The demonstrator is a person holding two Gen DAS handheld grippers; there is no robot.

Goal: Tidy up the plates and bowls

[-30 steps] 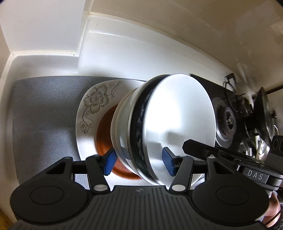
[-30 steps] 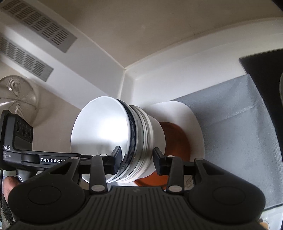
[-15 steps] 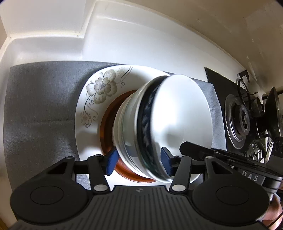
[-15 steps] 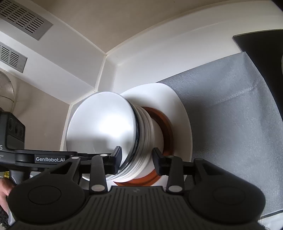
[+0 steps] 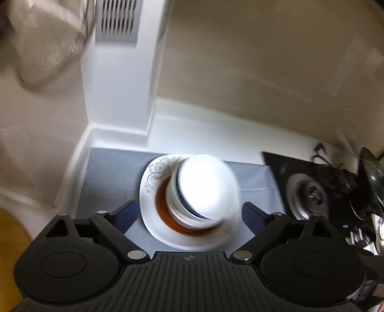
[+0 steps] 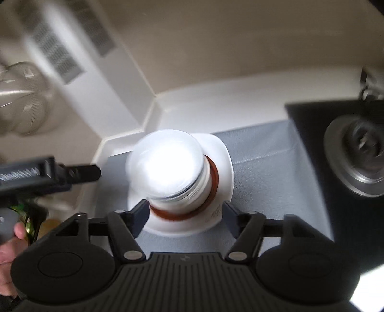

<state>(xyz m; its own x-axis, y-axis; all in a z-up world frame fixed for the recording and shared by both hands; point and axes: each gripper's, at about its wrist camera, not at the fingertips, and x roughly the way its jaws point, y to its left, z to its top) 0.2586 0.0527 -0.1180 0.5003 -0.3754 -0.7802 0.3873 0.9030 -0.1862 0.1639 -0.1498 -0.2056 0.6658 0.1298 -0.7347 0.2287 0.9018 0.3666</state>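
Observation:
A stack of white bowls (image 5: 201, 189), one with a dark blue band, stands on a brown plate (image 5: 165, 213) that lies on a white floral plate (image 5: 153, 177). The right wrist view shows the same bowls (image 6: 168, 165), brown plate (image 6: 213, 177) and white plate (image 6: 223, 156). My left gripper (image 5: 189, 212) hangs above and short of the stack, its jaws opening wide, with no pad touching the bowls. My right gripper (image 6: 184, 210) is likewise drawn back, its jaws opening, clear of the stack on both sides.
The plates rest on a grey mat (image 5: 108, 172) in a white counter corner. A black stove with a burner (image 5: 309, 194) and a dark pan lies to the right. A wire fan (image 5: 48, 36) and a wall vent (image 5: 117, 21) are at upper left. A hand (image 6: 9, 240) shows at the left edge.
Both grippers were shut on the tilted bowl stack; now both have let go, opened wide and pulled back and up. The stack stands upright on the plates.

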